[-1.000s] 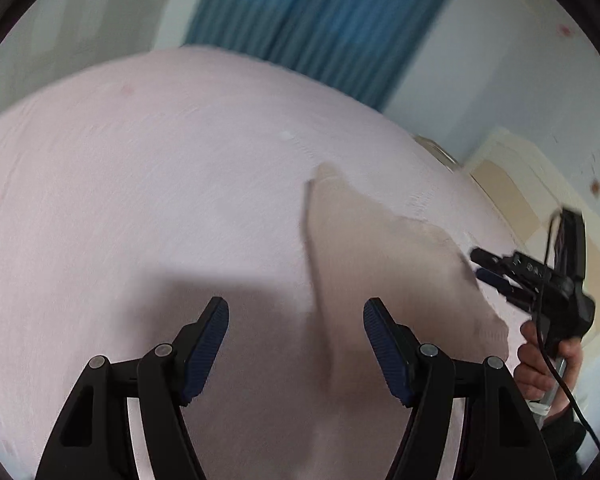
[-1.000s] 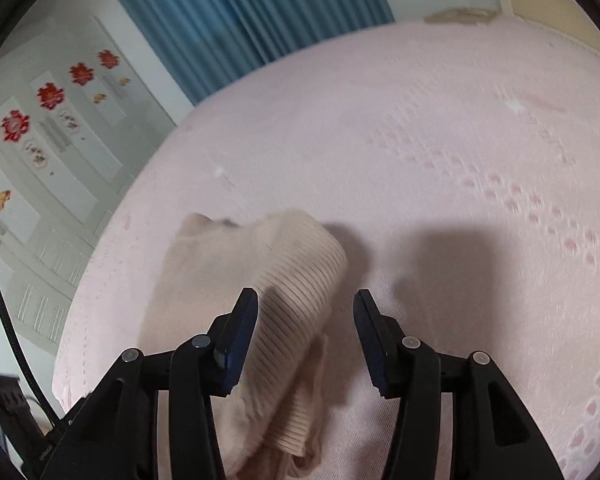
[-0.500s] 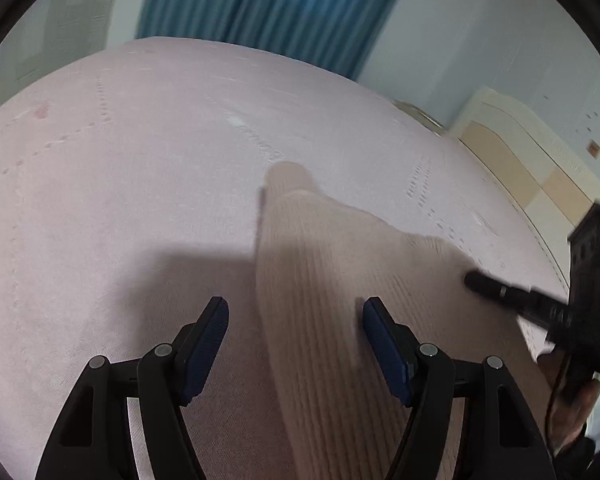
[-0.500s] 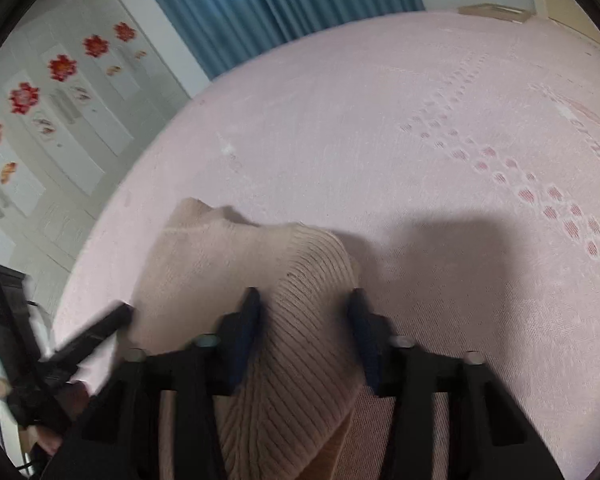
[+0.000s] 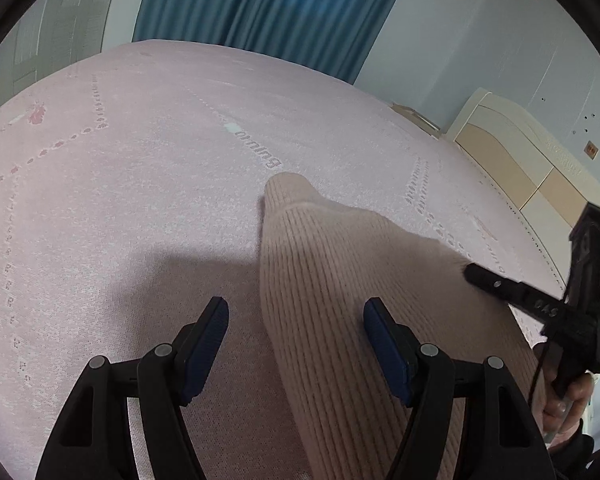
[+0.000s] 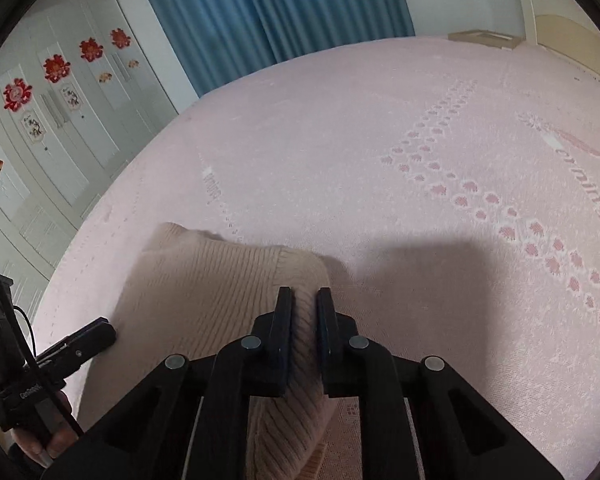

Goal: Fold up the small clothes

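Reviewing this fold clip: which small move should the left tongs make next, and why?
Probably close the left tongs on the beige ribbed garment: its edge already lies between their open pads, while the right tongs pinch the garment's other side.

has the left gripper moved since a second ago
Yes. The left gripper has moved toward the beige knit garment: its ribbed edge, earlier ahead of the open fingers on the pink bedspread, now lies between them.

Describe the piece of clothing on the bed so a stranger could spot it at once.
Find the wide pink bedspread in front of the blue curtains. Near its edge lies a beige ribbed knit garment, its corner pinched by the right gripper. It is the only loose cloth there, plain against the patterned pink.
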Motion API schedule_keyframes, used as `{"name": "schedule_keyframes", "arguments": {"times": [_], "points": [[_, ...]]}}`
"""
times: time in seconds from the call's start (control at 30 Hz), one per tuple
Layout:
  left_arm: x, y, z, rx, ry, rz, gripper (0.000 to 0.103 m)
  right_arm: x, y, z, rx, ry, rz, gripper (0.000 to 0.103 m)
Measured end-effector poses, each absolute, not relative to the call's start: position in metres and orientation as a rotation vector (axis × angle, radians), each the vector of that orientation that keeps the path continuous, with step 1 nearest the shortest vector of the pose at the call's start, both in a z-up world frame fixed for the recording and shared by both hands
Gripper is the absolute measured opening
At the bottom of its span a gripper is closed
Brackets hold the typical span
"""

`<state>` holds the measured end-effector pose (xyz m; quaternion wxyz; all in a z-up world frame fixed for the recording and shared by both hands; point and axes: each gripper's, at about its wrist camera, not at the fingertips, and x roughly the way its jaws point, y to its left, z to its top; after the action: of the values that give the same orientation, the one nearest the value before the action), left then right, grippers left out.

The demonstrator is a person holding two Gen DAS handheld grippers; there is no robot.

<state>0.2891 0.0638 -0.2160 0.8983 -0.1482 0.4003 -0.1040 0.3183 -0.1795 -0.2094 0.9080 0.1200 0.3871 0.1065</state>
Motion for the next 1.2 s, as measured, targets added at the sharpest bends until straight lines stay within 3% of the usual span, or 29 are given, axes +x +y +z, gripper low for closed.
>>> {"name": "schedule_keyframes", "arguments": {"times": [0.2,0.3,0.93,1.0,1.03,1.2], "points": [[0.292,0.063,-0.219,-0.309,0.841,-0.208,0.068,0.297,-0.198,-0.182,0.259,0.693,0.188,0.018],[0.292,0.063,-0.219,-0.312,0.842,-0.205,0.068,0.285,-0.204,-0.176,0.303,0.687,0.254,0.033],[0.285,0.060,-0.218,-0.319,0.835,-0.217,0.068,0.253,-0.181,-0.205,0.303,0.861,0.291,0.038],[0.284,0.059,-0.218,-0.315,0.832,-0.219,0.068,0.250,-0.175,-0.205,0.278,0.849,0.288,0.027],[0.283,0.059,-0.217,-0.311,0.829,-0.219,0.068,0.246,-0.174,-0.201,0.267,0.811,0.294,0.011],[0.281,0.060,-0.213,-0.307,0.815,-0.230,0.068,0.233,-0.178,-0.184,0.245,0.698,0.308,0.010]]}}
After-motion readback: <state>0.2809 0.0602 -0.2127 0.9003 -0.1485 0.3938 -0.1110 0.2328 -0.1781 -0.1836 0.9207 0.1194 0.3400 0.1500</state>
